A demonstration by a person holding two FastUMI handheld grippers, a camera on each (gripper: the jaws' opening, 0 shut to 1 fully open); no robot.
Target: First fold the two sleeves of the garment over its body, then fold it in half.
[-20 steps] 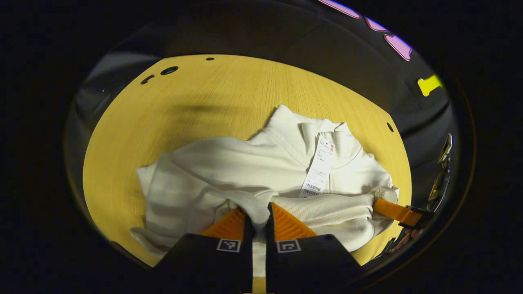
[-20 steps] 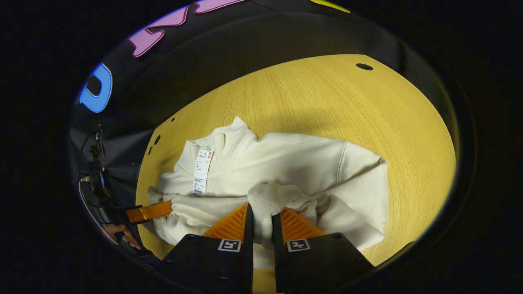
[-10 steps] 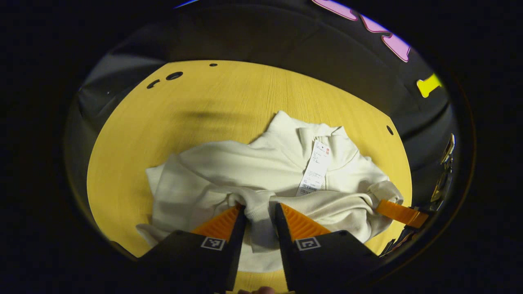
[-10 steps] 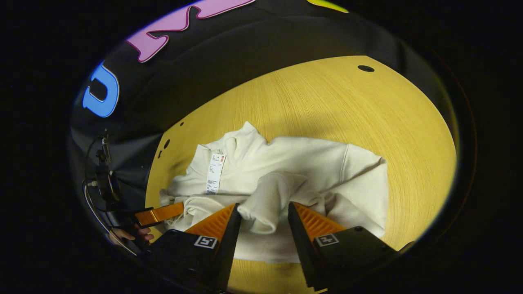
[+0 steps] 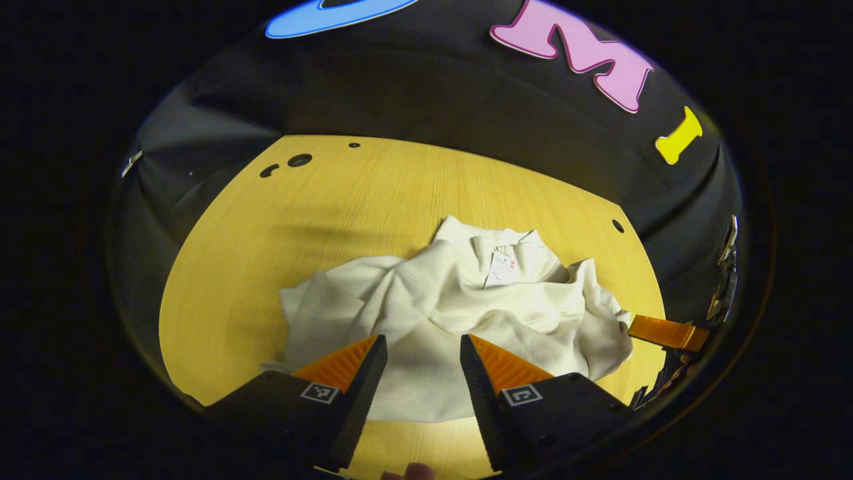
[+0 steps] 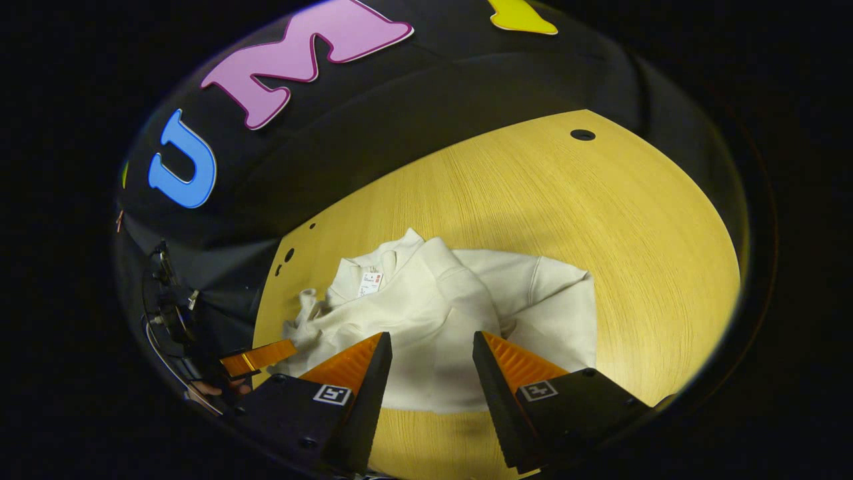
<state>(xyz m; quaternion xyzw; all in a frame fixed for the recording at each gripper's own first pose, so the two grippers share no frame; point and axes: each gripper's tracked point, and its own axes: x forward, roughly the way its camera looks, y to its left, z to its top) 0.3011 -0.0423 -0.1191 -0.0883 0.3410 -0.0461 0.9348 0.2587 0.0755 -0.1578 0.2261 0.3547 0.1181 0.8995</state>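
Tag (image 5: 501, 268) print illegible. Cream sweatshirt (image 5: 466, 313) rumpled, folded on table (image 5: 280, 227). Left claw (image 5: 418, 350), right claw (image 6: 432, 347): both wide, empty.

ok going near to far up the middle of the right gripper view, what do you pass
right tongs, open → near strip of bare table → folded white garment → its collar with the paper tag → bare table beyond, with a small hole near its far edge → black cloth wall
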